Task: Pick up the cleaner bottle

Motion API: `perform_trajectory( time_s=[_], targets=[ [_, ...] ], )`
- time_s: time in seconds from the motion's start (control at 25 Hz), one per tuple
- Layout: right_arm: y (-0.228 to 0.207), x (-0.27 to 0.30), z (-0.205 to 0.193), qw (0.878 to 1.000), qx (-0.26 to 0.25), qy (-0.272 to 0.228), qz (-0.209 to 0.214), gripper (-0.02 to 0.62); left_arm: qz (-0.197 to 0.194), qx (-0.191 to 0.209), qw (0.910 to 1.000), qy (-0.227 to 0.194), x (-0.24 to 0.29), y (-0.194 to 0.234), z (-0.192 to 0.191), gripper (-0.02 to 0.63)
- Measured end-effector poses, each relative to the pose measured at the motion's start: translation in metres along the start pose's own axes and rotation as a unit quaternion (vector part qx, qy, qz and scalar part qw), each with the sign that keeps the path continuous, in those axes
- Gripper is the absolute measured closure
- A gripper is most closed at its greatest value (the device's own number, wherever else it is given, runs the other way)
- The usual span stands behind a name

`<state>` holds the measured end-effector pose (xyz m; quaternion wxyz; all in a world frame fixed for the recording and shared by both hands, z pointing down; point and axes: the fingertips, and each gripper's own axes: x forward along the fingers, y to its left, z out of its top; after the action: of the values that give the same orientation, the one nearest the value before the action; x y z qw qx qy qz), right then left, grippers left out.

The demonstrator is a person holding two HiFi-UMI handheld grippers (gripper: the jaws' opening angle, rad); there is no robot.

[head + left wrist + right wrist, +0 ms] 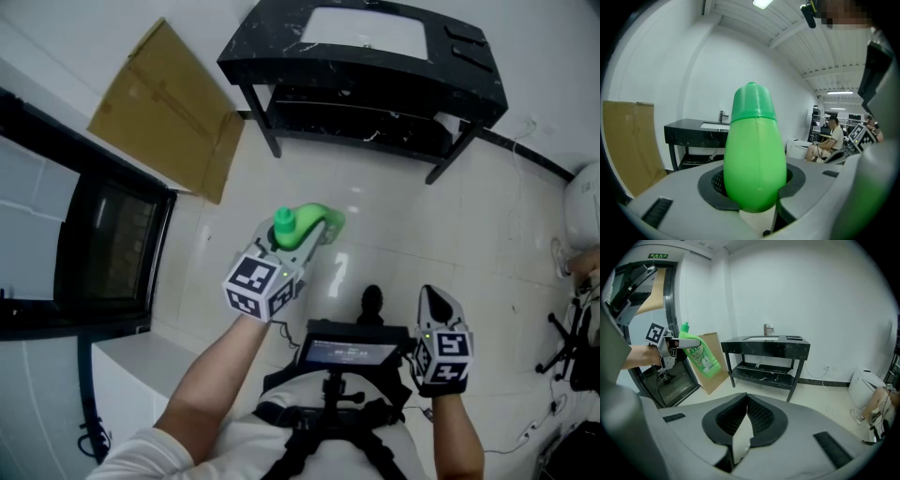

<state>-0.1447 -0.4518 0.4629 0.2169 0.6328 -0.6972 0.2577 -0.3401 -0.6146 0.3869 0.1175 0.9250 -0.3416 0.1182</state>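
One glossy, bulbous green bottle (754, 159) fills the left tongs (314, 244).

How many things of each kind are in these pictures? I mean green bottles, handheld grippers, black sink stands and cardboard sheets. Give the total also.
Green cleaner bottle: 1
Grippers: 2, the left gripper and the right gripper
Black sink stand: 1
Cardboard sheet: 1
Total: 5
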Motion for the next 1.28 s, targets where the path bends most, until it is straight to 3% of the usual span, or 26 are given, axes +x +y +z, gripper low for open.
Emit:
perform_trajectory(
  time_s=[0.68,1.0,1.28],
  targets=[
    [0.03,-0.019,0.025,0.999,-0.028,-0.035,-0.002,0.588,0.003,-0.009,0.9987,-0.05,-0.054,-0.004,0.035,0.445],
    [0.048,-0.042,0.03,0.999,-0.017,-0.049,-0.012,0.588,-0.012,-0.007,0.9983,-0.056,-0.096,-0.014,0.029,0.445],
    [0.066,-0.061,0.04,0.997,-0.023,-0.067,0.013,0.588,-0.018,-0.012,0.9982,-0.055,-0.121,-0.03,0.024,0.445]
  ],
)
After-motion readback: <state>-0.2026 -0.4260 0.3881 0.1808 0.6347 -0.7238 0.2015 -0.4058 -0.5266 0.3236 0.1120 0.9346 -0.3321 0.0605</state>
